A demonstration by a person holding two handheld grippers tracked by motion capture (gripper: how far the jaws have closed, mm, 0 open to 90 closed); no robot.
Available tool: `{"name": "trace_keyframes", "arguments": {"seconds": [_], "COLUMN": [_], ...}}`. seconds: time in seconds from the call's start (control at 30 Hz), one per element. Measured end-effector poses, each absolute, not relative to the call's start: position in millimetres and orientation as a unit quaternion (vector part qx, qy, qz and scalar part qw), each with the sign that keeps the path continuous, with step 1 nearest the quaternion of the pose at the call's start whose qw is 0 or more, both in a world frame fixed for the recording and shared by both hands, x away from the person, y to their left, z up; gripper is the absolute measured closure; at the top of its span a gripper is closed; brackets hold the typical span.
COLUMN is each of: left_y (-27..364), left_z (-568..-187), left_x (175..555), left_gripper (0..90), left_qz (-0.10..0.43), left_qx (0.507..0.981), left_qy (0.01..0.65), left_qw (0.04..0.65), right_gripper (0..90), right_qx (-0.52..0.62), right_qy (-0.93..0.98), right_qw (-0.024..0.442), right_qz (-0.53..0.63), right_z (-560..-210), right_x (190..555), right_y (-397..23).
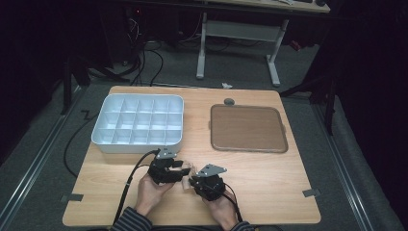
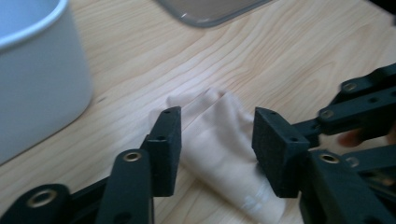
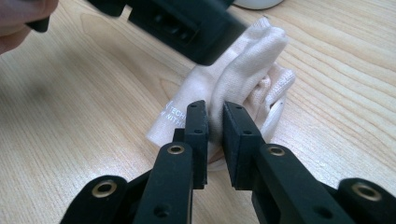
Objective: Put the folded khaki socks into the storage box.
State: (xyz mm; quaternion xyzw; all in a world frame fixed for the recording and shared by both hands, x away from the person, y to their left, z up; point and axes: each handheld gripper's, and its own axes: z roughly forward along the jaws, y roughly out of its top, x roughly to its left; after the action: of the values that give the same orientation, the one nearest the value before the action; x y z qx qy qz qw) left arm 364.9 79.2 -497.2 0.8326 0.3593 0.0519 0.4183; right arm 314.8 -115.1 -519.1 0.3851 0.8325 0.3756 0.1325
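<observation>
Table (image 1: 269,183): light wood; carries everything below.
Tray (image 1: 248,128): brown, flat, with rounded corners, on the far right part of the table, well apart from the hands.
Bin (image 1: 138,123): white, split into a grid of small compartments, on the far left part of the table; in the left gripper view its white wall (image 2: 42,88) stands near the cloth.
Left gripper (image 1: 179,171): held in the person's left hand (image 1: 153,192) at the near edge, pointing toward the right gripper. Its jaws stand apart on either side of the cloth, and the pads do not press on it.
Right gripper (image 1: 192,182): held in the right hand (image 1: 223,208), just beside the left gripper. Its jaws are nearly together and pinch a raised fold of the cloth between the pads.
Cloth (image 3: 238,88): pale cream knit with small white lettering near one edge, bunched on the table between the two grippers; in the left gripper view it (image 2: 219,140) lies flat between that gripper's jaws.
</observation>
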Motion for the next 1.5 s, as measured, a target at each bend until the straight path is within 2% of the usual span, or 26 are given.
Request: {"name": "trace_keyframes", "arguments": {"seconds": [0.27,0.4,0.77,0.93,1.13,1.5], "left_y": [82.4,78.9,68.4,68.0,66.4,64.5], "left_z": [-513.3,-516.3,-521.9,-521.4,-521.3,-520.4], "left_x": [375.6,380.5,383.1,383.6,382.3,382.4], "left_gripper": [38.1,35.2,38.3,38.2,38.6,49.1], "left_qz": [0.022,0.003,0.016,0.015,0.021,0.007], "left_qx": [0.809,0.797,0.815,0.819,0.822,0.827], "left_qy": [0.412,0.421,0.420,0.424,0.420,0.415], "left_qw": [0.419,0.433,0.399,0.386,0.384,0.381], "right_gripper": [79.8,78.3,70.3,69.9,65.5,56.7], "right_qx": [0.376,0.368,0.372,0.376,0.413,0.504], "right_qy": [0.836,0.843,0.841,0.831,0.811,0.766], "right_qw": [0.139,0.142,0.145,0.160,0.179,0.244], "right_qz": [0.375,0.365,0.365,0.378,0.374,0.317], "right_z": [-519.1,-517.7,-514.6,-510.3,-514.6,-526.0], "right_x": [314.0,313.9,314.2,307.9,307.9,314.8], "right_y": [-114.8,-114.1,-116.5,-126.7,-159.9,-238.8]}}
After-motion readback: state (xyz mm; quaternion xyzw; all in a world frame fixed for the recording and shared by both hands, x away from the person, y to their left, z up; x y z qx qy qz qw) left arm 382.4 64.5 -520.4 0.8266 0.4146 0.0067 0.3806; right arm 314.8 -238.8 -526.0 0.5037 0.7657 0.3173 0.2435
